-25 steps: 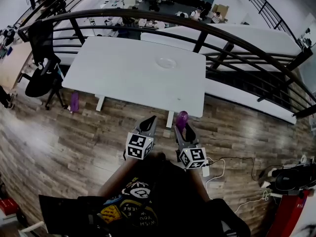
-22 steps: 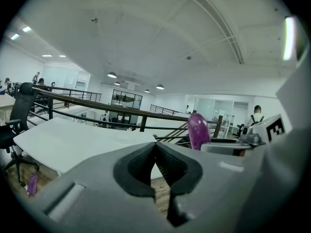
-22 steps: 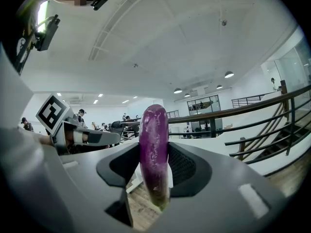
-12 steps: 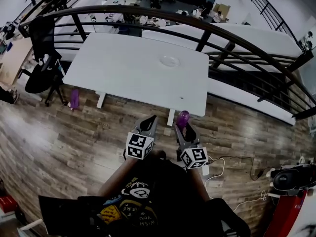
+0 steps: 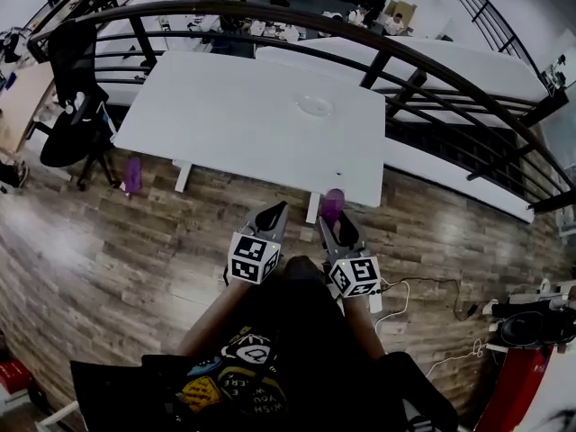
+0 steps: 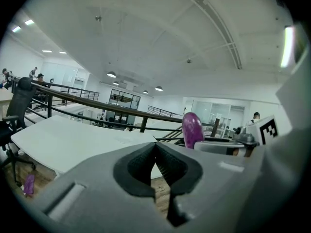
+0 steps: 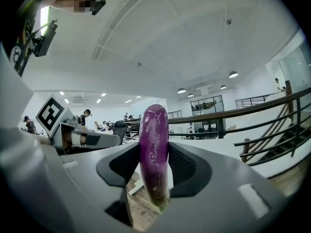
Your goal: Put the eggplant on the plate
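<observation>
Right tool (image 5: 337, 232) clamps the glossy purple elongated eggplant (image 7: 153, 140) upright, probably for carrying. Left tool (image 6: 156, 149): jaws together, empty. Small clear round plate (image 5: 316, 106) lies far across the white counter (image 5: 216, 124), well apart.

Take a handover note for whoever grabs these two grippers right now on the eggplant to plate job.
Right gripper: shut on the eggplant, held upright between its fingers.
Left gripper: shut, empty.
Plate: bare, on the far side of the white table; both grippers are near the table's front edge.
Done: eggplant picked up.
Left: carry it over the table, set it on the plate, release.
</observation>
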